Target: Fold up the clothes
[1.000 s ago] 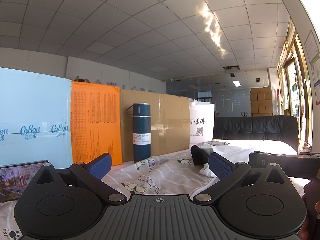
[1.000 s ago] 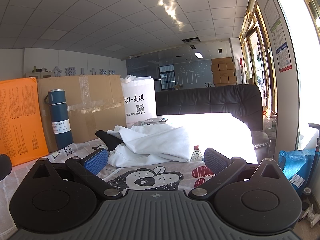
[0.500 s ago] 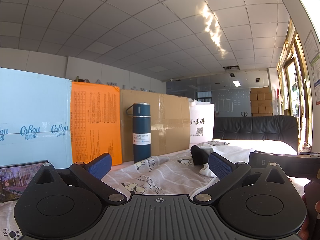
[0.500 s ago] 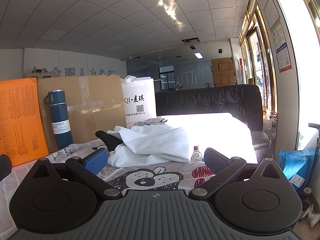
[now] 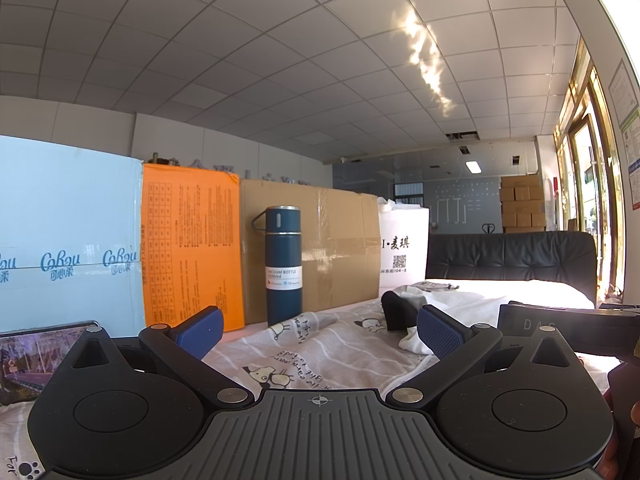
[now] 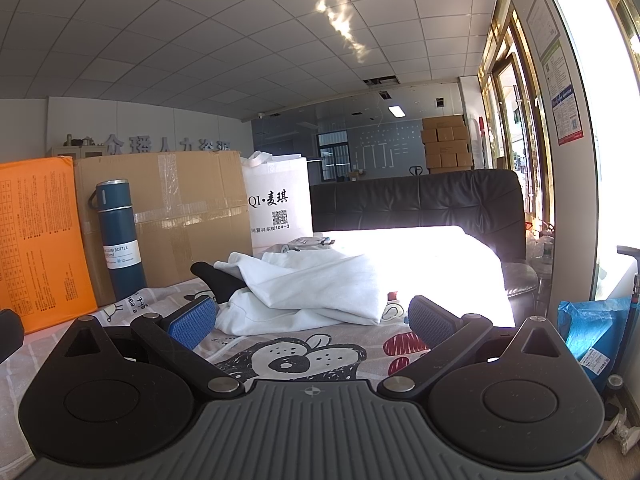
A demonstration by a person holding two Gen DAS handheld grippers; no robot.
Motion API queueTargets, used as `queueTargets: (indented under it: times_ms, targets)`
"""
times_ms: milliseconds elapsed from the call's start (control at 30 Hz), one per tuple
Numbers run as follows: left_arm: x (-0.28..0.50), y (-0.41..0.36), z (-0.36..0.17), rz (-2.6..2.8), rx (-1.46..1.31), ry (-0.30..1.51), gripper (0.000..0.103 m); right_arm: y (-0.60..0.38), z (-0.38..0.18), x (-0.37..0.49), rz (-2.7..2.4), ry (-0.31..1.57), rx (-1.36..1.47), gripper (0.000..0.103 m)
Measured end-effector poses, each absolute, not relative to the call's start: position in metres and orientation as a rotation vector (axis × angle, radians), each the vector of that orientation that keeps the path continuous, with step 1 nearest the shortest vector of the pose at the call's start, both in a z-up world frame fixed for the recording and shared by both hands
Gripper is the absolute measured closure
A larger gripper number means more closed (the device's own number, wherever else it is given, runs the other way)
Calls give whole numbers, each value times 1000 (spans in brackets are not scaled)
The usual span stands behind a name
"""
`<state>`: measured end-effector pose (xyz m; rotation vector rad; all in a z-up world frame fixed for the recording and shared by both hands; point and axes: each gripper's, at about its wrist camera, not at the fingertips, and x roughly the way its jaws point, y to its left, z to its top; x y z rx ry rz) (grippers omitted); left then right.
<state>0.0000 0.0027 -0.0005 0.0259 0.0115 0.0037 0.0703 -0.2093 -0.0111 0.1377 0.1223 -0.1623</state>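
Hovering low over the bench (image 6: 48,360), which wears a cartoon-printed sheet, both grippers hold nothing: the left gripper (image 5: 318,330) has its fingers spread wide apart, and the right gripper (image 6: 312,320) likewise stands with its fingers apart and empty. The clothes lie ahead as a rumpled heap: a white garment (image 6: 312,292) bunched on the sheet just beyond the right fingers, with a black garment (image 6: 218,280) poking out from under its left side. From the left wrist view that heap sits off to the right, well apart from the left fingers. Folding has not begun, by the look of it. The main risk is a grab into the heap catching several layers, or both garments at once, so the white piece will not spread flat. A blue vacuum bottle (image 5: 283,266) stands upright at the bench's back edge, near the cardboard box (image 5: 340,248); a wide sweep while spreading cloth could topple it.
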Motion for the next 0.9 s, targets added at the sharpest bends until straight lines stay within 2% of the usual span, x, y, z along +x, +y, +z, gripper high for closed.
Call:
queueTargets:
  times_ms: [900]
  targets:
    - [-3,2,1,5,27,7,0,-209,-11,69,-162,117,137,0]
